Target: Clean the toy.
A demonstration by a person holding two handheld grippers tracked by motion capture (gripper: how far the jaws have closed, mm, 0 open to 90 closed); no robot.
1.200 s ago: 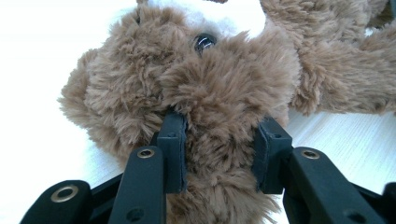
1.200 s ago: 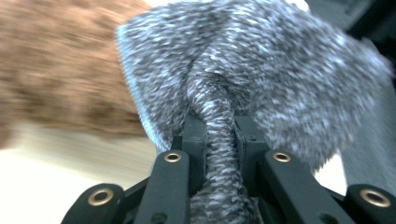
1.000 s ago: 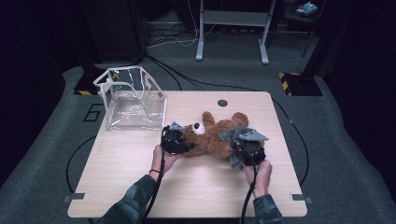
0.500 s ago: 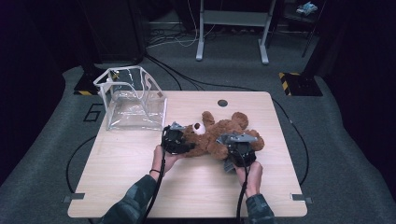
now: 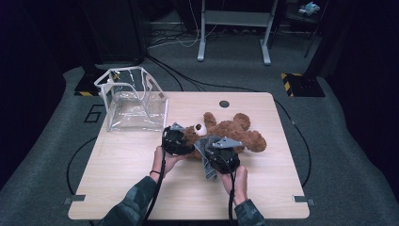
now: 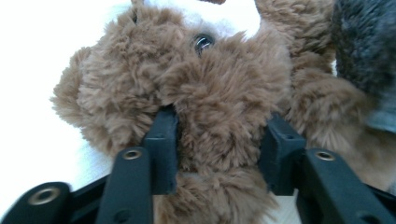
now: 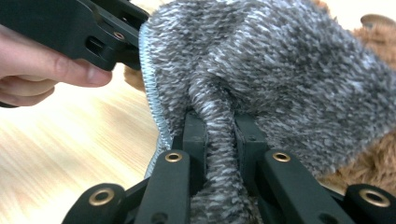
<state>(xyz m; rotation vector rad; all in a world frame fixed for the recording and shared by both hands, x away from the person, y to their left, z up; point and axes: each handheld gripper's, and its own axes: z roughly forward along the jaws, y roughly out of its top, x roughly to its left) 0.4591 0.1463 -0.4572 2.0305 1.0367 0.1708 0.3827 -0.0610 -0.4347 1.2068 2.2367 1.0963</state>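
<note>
Altogether, one fluffy brown plush teddy bear point(image 5: 226, 133) lies on its back near the middle of the pale wooden counter point(image 5: 117, 179), its head toward the person's left and its legs toward the far right. One speckled grey knitted cloth point(image 5: 205, 151) lies draped over the near side of the bear's body, and one clear plastic box-shaped bag with white edging point(image 5: 134, 101) stands open-topped at the counter's far left corner, just beside the bear's head but apart from it. Two hand-held tools are at work, one in each hand. The left claw point(image 6: 217, 140) has a thick tuft of the bear's fur between its two black jaws at the head, below one shiny dark eye point(image 6: 201, 42); the jaws have just been opening, yet the pads still press into the fur on both sides. In the high view that left claw point(image 5: 181, 141) sits at the bear's head, with the left hand point(image 5: 164, 157) behind it. The right claw point(image 7: 219, 135) is pressed nearly together, pinching one upright fold of the grey cloth between its pads. In the high view the right claw point(image 5: 211, 153) sits over the bear's near side, close beside the left one, with the right hand point(image 5: 235, 181) behind it.
</note>
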